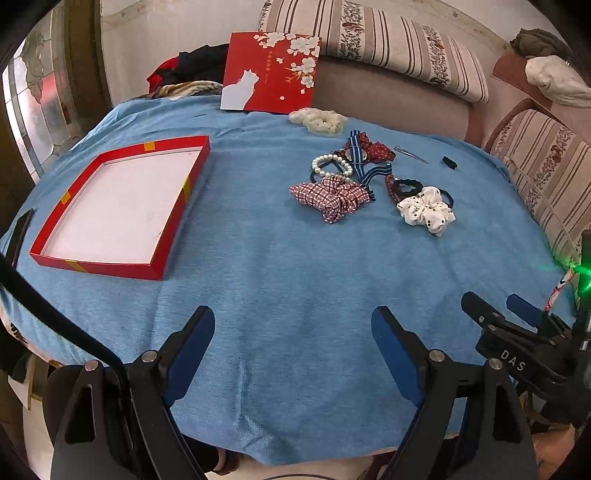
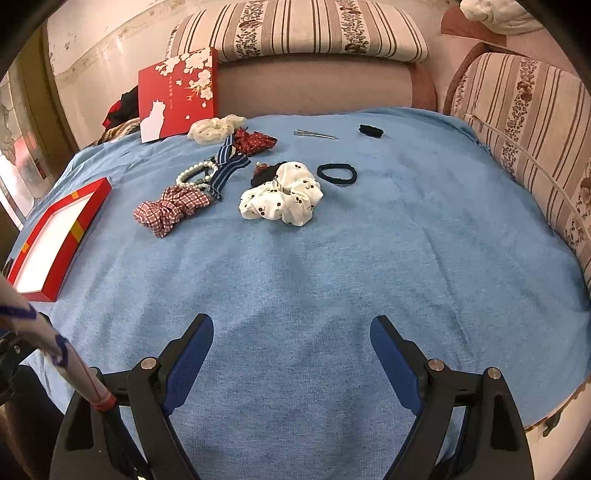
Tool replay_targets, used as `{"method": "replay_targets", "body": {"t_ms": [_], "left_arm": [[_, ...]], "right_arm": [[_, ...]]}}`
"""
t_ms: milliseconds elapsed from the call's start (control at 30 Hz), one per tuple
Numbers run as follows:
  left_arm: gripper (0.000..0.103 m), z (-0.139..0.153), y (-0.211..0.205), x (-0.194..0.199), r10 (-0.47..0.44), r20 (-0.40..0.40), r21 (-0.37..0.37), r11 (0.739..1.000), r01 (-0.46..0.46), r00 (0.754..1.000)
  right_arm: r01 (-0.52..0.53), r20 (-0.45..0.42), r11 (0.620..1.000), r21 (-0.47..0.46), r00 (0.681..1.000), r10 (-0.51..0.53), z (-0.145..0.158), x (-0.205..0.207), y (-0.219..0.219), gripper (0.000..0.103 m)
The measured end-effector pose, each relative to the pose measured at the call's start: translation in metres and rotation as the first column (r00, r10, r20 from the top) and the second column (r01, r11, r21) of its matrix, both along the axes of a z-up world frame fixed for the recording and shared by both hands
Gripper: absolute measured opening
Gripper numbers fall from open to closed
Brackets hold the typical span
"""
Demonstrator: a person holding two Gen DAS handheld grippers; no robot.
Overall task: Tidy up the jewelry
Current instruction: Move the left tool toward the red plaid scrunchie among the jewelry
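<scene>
- Blue terry cloth (image 2: 332, 277) covers the table, striped floral sofa cushions (image 2: 306, 29) behind it.
- Shallow red cardboard tray with white floor (image 1: 48, 254) lies flat at the left, long axis running away from us.
- Accessories cluster mid-table: white cherry-print scrunchie (image 2: 280, 199), red checked scrunchie (image 2: 170, 210), pearl bracelet (image 2: 194, 170), silver hair clip (image 2: 316, 134) pointing right.
- Left gripper (image 1: 293, 328) and right gripper (image 2: 291, 328) both hover spread wide, holding nothing.
</scene>
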State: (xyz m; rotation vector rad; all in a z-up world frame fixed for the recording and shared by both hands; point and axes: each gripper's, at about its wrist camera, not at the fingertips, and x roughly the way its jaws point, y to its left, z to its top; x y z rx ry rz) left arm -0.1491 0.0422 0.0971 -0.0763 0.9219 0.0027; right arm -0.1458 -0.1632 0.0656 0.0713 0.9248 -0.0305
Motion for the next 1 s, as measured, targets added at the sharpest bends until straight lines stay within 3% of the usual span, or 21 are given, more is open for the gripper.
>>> {"method": "replay_targets", "body": {"t_ms": [500,1000], "left_arm": [[0.086,-0.007,0.002,0.007,-0.015,-0.027,0.004,1.0,0.015,1.0],[0.086,-0.029,0.006,0.041,-0.025,-0.091,0.011,1.0,0.026,0.996]], "right_arm": [[0.007,-0.013,1.0,-0.005,1.0,-0.007,-0.007,0.007,-0.004,0.09],[-0.011,-0.005,0.999,-0.035,1.0,0.011,-0.006,0.041,-0.006,0.09]]}}
